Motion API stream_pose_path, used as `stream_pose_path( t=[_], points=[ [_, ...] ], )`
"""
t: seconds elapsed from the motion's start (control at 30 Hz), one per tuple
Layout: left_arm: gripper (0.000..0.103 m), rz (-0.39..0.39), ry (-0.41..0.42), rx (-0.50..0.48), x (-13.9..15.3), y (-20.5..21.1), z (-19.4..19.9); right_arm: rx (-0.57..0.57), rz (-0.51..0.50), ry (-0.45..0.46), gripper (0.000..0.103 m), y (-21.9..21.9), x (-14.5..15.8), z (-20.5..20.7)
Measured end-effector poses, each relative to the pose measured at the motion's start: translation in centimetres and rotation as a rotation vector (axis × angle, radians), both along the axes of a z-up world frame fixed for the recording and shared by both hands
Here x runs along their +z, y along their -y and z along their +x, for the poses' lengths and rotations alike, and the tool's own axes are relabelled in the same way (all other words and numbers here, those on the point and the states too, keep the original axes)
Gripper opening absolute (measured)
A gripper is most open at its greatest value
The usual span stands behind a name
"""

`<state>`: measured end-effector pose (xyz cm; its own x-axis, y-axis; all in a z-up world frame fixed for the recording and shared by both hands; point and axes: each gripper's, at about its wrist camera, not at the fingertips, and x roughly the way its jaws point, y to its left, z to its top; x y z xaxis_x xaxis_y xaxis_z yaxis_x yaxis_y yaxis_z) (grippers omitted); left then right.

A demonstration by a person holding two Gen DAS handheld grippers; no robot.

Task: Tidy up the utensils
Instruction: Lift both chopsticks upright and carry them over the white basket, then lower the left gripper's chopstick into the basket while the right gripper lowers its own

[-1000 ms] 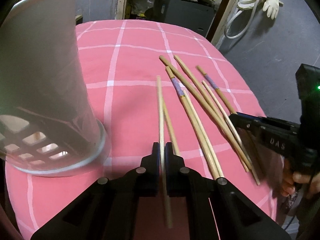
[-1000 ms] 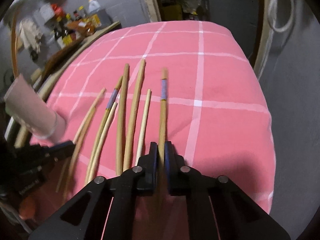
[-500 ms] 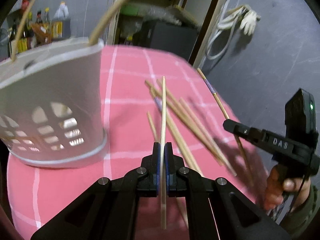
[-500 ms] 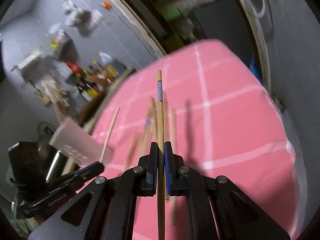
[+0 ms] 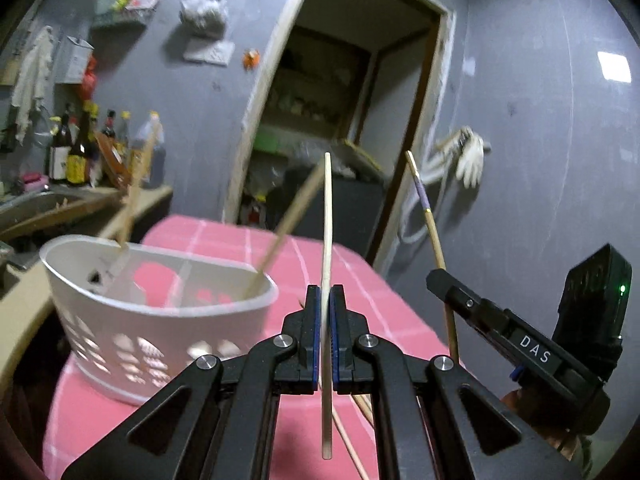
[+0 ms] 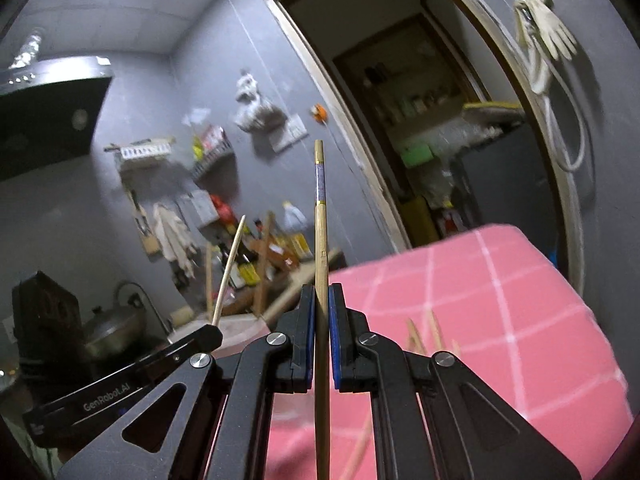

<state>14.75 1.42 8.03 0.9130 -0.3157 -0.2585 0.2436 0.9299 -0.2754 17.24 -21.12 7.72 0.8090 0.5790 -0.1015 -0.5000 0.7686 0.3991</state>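
Note:
My left gripper (image 5: 325, 296) is shut on a pale plain chopstick (image 5: 327, 224), held upright above the pink checked tablecloth (image 5: 360, 280). My right gripper (image 6: 319, 296) is shut on a darker chopstick with a purple band (image 6: 320, 216), also upright; it shows at the right of the left wrist view (image 5: 430, 220). A white perforated utensil basket (image 5: 160, 312) stands to the left with a few chopsticks (image 5: 288, 220) leaning in it. More chopsticks (image 6: 424, 332) lie on the cloth below the grippers.
A counter with bottles (image 5: 80, 152) and a sink lies behind the basket. A doorway (image 5: 360, 120) opens behind the table. A white glove (image 5: 470, 156) hangs on the grey wall at the right. A pot (image 6: 112, 328) sits at the left.
Both grippers have lifted their chopsticks off the cloth and tilted them up from lying flat to upright. The views now face the wall and doorway, and the basket's open top shows.

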Motion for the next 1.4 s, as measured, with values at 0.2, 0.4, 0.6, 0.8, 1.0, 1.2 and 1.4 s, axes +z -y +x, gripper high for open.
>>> stream_pose_path(
  t=[0.2,0.4,0.6,0.8,1.0,1.2,1.4],
  points=[
    [0.003,-0.044,0.075,0.116,1.4,-5.6,-0.3,0.041,0.054,0.078,0.005,-3.9,2.1,2.0],
    [0.003,-0.088,0.111,0.251,2.0,-11.7,1.5,0.081,0.092,0.156,0.005,-8.1,3.9,3.7],
    [0.003,-0.148,0.119,0.335,1.7,-16.3,3.7,0.085,0.075,0.220,0.005,-12.0,4.5,5.4],
    [0.003,-0.174,0.114,0.365,0.8,-17.7,4.5,0.058,0.019,0.252,0.005,-14.2,3.4,6.5],
    [0.003,-0.119,0.102,0.376,-0.6,-16.2,4.3,0.058,-0.031,0.224,0.005,-14.7,1.4,7.0],
    [0.003,-0.063,0.101,0.372,-1.4,-14.8,3.6,0.092,-0.066,0.208,0.005,-14.8,0.4,6.4],
    [0.003,-0.026,0.081,0.372,-2.3,-13.8,3.2,0.118,-0.084,0.178,0.005,-14.7,-0.3,5.9]
  ],
)
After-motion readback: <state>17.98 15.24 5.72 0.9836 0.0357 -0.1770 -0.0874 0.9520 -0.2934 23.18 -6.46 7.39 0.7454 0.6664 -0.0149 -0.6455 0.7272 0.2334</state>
